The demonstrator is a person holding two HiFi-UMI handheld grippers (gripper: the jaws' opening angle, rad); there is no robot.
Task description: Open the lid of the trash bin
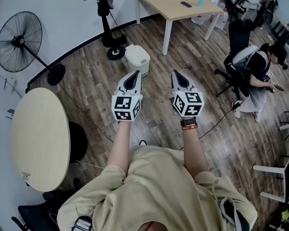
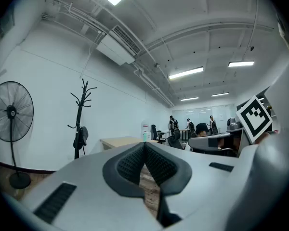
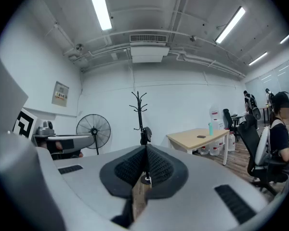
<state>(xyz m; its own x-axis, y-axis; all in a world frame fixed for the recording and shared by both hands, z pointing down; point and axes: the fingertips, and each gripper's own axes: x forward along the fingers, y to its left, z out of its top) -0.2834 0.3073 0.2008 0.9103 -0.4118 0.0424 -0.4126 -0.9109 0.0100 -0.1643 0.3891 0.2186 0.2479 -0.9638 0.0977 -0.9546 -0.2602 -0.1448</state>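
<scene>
1. Tool state: my left gripper [image 1: 133, 74] and right gripper [image 1: 176, 73] are both clenched on nothing. Each gripper view shows its ribbed pads meeting at the tips, with only a sliver of wood floor [image 1: 192, 52] below the join.
2. Position: I hold the two side by side at about the same height, well above the floor and pointing forward, which looks like a carrying posture and not a working one.
3. Task item: the trash bin [image 1: 137, 58] stands on the floor ahead of the left gripper and slightly below its line, with its pale lid [image 1: 136, 52] down. Neither gripper touches it, so I judge the opening not yet begun.
4. Likely reason for the shut jaws: a closed tip suits pressing or nudging a lid, though I cannot tell which kind of lid this is.
5. View differences: only the head view shows the bin at all. Both gripper views look level across the room, at the standing fan [image 2: 10, 114] and the coat stand [image 3: 140, 113], and the jaw bodies block the floor where the bin sits.
6. The left gripper view also catches the right gripper's marker cube [image 2: 254, 118] at its right edge.
</scene>
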